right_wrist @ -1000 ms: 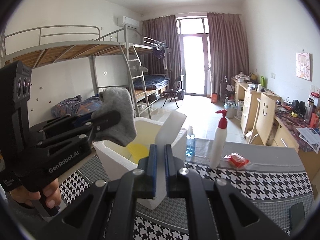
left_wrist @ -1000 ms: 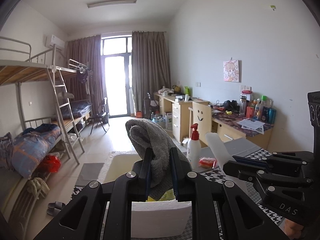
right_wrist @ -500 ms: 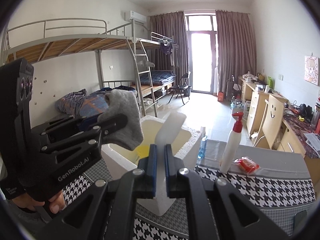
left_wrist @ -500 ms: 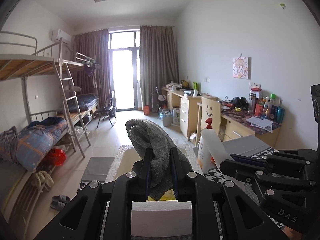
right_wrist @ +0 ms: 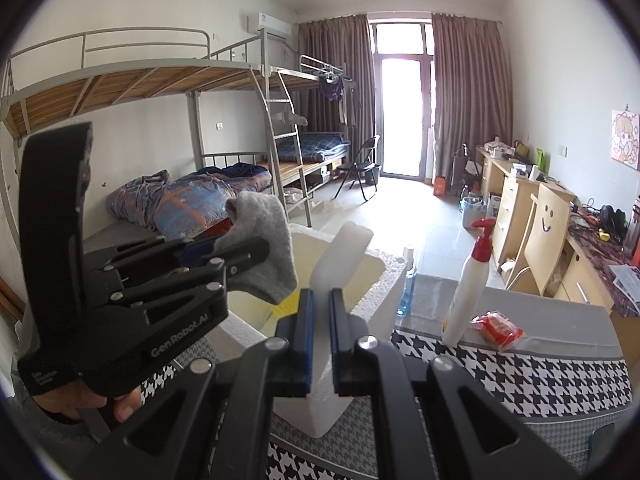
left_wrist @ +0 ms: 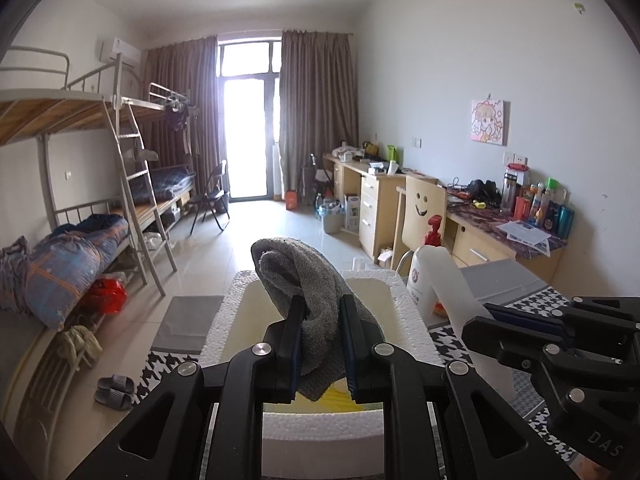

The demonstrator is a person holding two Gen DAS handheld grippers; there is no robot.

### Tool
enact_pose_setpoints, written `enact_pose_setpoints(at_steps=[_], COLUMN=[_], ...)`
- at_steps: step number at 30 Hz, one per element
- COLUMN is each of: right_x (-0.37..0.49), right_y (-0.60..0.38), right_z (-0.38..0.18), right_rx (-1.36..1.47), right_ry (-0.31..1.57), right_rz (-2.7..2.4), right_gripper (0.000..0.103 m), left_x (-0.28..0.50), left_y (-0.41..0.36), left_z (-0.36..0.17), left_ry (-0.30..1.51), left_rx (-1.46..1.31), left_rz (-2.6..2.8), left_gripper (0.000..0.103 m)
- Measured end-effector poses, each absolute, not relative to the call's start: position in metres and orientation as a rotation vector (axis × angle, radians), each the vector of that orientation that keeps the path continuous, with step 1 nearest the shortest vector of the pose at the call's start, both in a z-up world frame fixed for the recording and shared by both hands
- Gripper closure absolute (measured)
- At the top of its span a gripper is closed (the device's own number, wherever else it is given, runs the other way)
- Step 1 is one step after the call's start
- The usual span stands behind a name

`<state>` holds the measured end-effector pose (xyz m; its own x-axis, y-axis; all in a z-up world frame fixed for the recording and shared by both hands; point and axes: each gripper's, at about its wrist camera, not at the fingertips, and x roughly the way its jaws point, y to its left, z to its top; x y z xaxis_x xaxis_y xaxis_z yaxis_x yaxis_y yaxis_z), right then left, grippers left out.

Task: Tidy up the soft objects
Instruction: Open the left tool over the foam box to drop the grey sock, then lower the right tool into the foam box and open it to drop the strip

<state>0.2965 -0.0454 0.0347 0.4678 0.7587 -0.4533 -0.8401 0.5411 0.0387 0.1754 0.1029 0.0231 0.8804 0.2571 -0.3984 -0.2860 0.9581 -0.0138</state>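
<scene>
Grey cloth (left_wrist: 316,304) is pinched in the left gripper (left_wrist: 320,344), hanging over the open foam box (left_wrist: 224,320). Beside it the right gripper (right_wrist: 319,340) clamps a white foam piece (right_wrist: 340,256) above the box's right rim; the interior stays roomy.

Foam box (right_wrist: 384,280) on table (right_wrist: 540,368), near its left end. Pump bottle (right_wrist: 466,292) right of box, packet (right_wrist: 498,330) just beside it. Small bottle (right_wrist: 406,288) behind box's far corner. Bunk beds (right_wrist: 168,92) along left wall; desks (left_wrist: 376,196) along right wall.
</scene>
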Motion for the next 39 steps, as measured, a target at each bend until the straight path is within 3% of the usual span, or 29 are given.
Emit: enact_pose_setpoints(at_steps=[4, 7, 11, 13, 18, 20, 39], right_x=[0.299, 0.299, 0.299, 0.299, 0.300, 0.301, 0.295], right_y=[-0.043, -0.042, -0.041, -0.040, -0.040, -0.040, -0.023], right_z=[0.033, 0.033, 0.033, 0.033, 0.033, 0.033, 0.035], right_rx=[-0.202, -0.206, -0.206, -0.208, -0.210, -0.208, -0.225], right_ry=[0.459, 0.461, 0.463, 0.464, 0.466, 0.467, 0.456], right_rz=[0.983, 0.980, 0.981, 0.978, 0.974, 0.974, 1.014], right_gripper=[0.093, 0.093, 0.093, 0.093, 0.093, 0.093, 0.093], left_x=[0.180, 0.183, 0.185, 0.182, 0.166, 0.158, 0.133], left_y=[0.105, 0.107, 0.109, 0.112, 0.117, 0.116, 0.120], left_z=[0.021, 0.019, 0.016, 0.016, 0.023, 0.027, 0.035], left_ry=[0.420, 0.432, 0.446, 0.440, 0.388, 0.357, 0.322], left_rx=[-0.076, -0.075, -0.064, -0.068, -0.074, -0.069, -0.060], left_rz=[0.281, 0.272, 0.294, 0.309, 0.351, 0.369, 0.450], left_gripper=[0.085, 0.078, 0.044, 0.042, 0.008, 0.002, 0.001])
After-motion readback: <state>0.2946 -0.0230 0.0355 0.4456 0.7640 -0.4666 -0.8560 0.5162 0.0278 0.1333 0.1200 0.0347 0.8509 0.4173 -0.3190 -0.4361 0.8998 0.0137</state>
